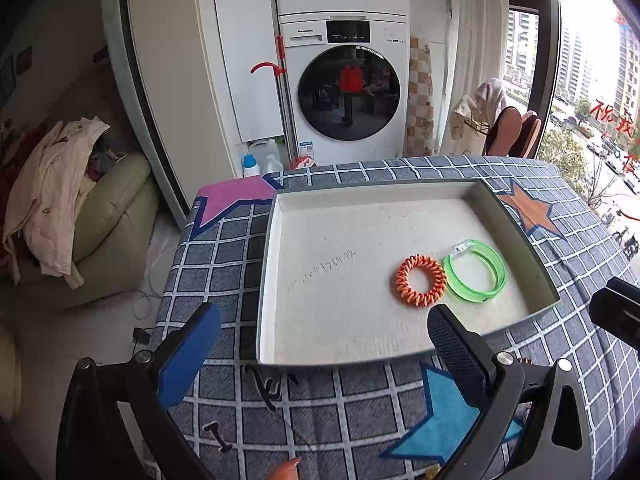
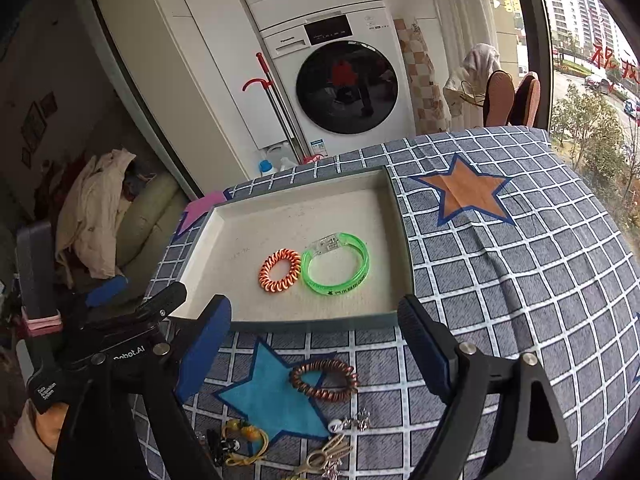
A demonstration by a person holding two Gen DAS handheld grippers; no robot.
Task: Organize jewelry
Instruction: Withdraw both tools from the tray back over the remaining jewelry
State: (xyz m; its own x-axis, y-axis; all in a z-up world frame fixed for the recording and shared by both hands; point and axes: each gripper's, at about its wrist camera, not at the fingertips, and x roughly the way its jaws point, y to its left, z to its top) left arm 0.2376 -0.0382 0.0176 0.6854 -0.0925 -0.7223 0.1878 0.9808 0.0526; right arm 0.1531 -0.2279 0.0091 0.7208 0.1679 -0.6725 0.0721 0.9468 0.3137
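Note:
A shallow white tray [image 1: 344,332] [image 2: 224,232] lies on the checked cloth. In it lie an orange spiral ring [image 1: 421,280] [image 2: 280,271] and a green clear bangle [image 1: 476,271] [image 2: 336,264], touching. My left gripper [image 1: 326,344] is open and empty over the tray's near edge. My right gripper [image 2: 316,344] is open and empty above a brown spiral ring [image 2: 324,380] on the cloth. Near the front edge lie a yellow beaded tie [image 2: 244,436], a beige clip [image 2: 328,454] and small silver pieces [image 2: 356,420].
The table has a grey checked cloth with stars [image 2: 464,196] [image 1: 444,420]. A black hair tie [image 1: 264,384] lies in front of the tray. Behind the table stand a washing machine [image 1: 348,92], a mop [image 1: 284,92] and a sofa with clothes [image 1: 60,200]. The left gripper's body [image 2: 120,320] is at left.

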